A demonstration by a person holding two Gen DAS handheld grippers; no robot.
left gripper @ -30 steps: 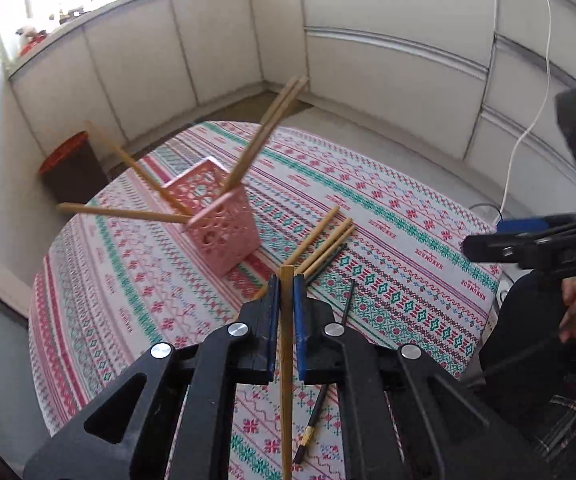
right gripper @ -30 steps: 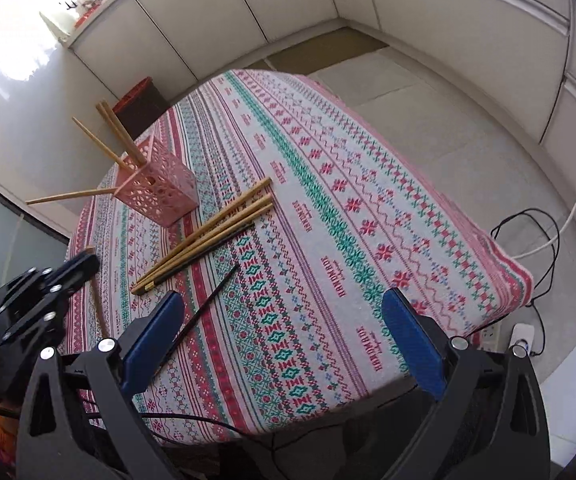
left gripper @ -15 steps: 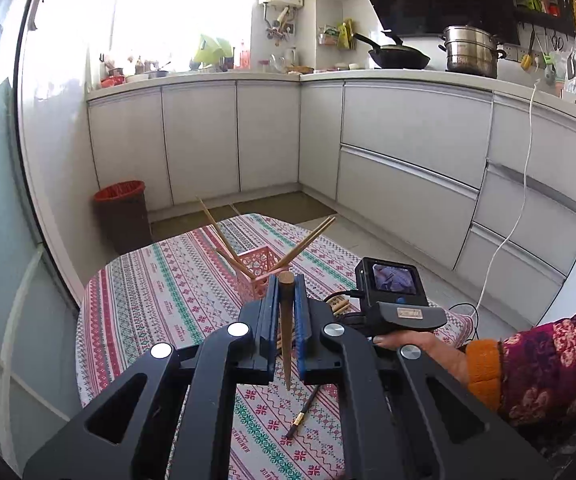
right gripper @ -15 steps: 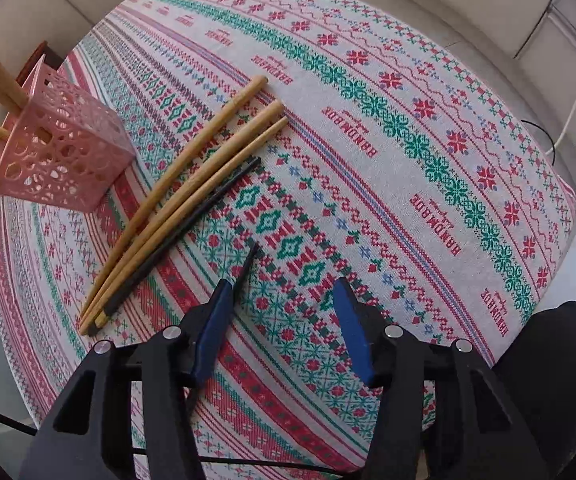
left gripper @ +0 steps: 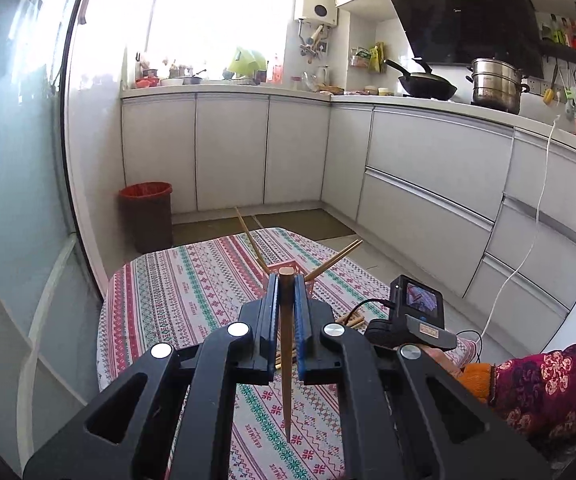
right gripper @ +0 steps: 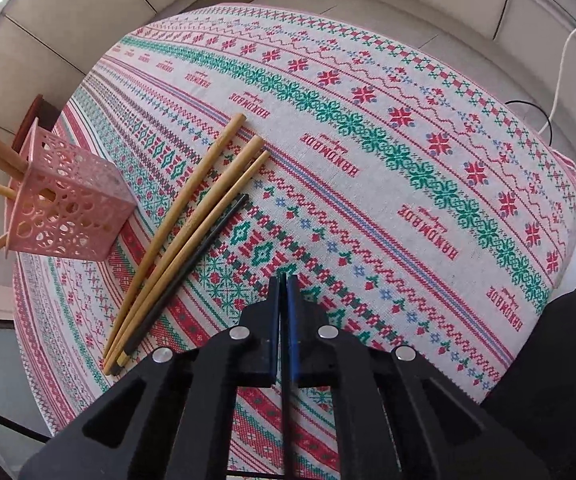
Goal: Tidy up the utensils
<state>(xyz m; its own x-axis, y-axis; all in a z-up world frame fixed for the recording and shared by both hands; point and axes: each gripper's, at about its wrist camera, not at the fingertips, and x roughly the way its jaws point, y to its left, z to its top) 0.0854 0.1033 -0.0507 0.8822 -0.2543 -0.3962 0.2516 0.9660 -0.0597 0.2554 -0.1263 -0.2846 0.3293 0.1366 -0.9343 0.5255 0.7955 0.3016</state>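
Observation:
My left gripper (left gripper: 286, 280) is shut on a wooden chopstick (left gripper: 286, 360), which hangs point down above the patterned tablecloth (left gripper: 191, 292). Behind the pads, the pink perforated holder (left gripper: 302, 267) is mostly hidden, with chopsticks fanning out of it. In the right wrist view my right gripper (right gripper: 283, 280) points steeply down at the table. It is shut on a thin black chopstick (right gripper: 284, 400) that runs back between its fingers. Three wooden chopsticks (right gripper: 191, 220) and one black chopstick (right gripper: 191, 264) lie side by side next to the pink holder (right gripper: 67, 208).
A bin with a red liner (left gripper: 145, 216) stands on the floor beyond the table's far left. White cabinets (left gripper: 428, 184) line the far side and right. A person's patterned sleeve (left gripper: 548, 384) and the right gripper's camera unit (left gripper: 416, 304) are at right. A white cable (right gripper: 560, 64) hangs past the table edge.
The left gripper rose and tipped up with its wooden chopstick, so its view swung from the table to the kitchen. The right gripper came down to the cloth and shut on the black chopstick.

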